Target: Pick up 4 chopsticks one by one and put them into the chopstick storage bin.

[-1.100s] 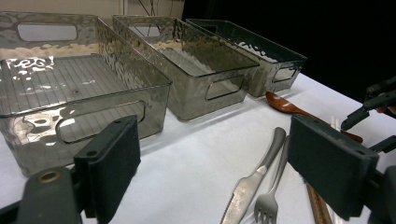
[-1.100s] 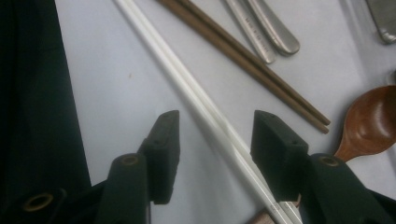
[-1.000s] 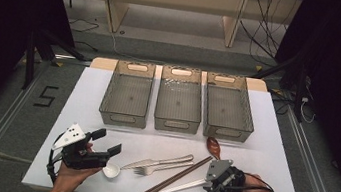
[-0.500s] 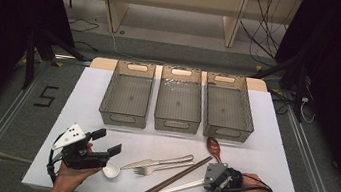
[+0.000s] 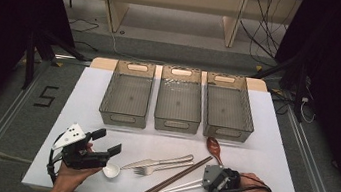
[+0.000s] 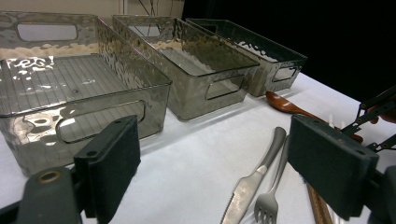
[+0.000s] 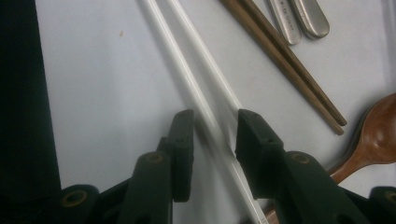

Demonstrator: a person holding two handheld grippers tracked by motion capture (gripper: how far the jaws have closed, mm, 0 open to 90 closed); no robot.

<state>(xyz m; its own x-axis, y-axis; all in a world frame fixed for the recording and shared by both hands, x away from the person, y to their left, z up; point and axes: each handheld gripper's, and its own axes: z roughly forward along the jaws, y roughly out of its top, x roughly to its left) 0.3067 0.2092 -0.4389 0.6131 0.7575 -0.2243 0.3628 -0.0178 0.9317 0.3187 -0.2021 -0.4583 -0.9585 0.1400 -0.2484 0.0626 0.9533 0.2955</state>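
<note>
The right gripper point(image 7: 212, 154) has just been closing, its fingers point(image 7: 182, 140) straddling the white chopsticks point(image 7: 196, 88), apparently not yet pinching; left gripper point(image 6: 215, 172) gapes empty.

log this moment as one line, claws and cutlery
right claw: closing around white chopsticks, not yet gripping | left claw: open, empty, above table | three bins: empty

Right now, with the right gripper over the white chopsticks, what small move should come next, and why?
Probably finish closing. The right gripper has just been closing, and the white chopsticks lie between its jaws, but a gap remains on each side, so the pads do not seem to press yet. Closing further before lifting should catch both sticks together; the brown chopsticks lie apart, outside the jaws.
</note>
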